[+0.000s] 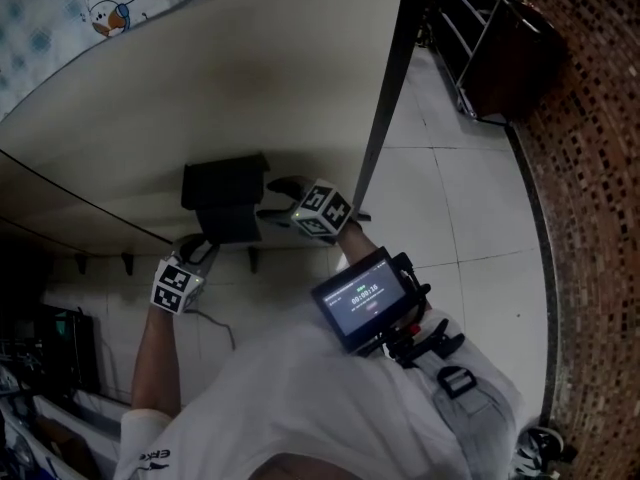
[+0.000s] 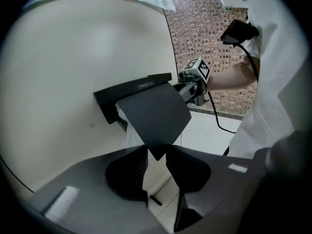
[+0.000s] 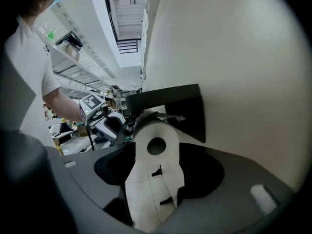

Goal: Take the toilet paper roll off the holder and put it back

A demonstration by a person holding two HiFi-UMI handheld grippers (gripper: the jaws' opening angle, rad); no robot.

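Ideally left gripper holds its pinched flap toward twelve o'clock; right gripper slides its clamped toilet paper roll level.

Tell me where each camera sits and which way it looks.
Head view: on the person's head, looking down at the holder on the wall; shows left arm, right arm, shirt.
Left gripper view: on the left hand-held gripper, facing the holder's cover between its jaws; shows the right arm.
Right gripper view: on the right hand-held gripper, facing the toilet roll between its jaws; shows the left arm.
Shared: all three see the holder.
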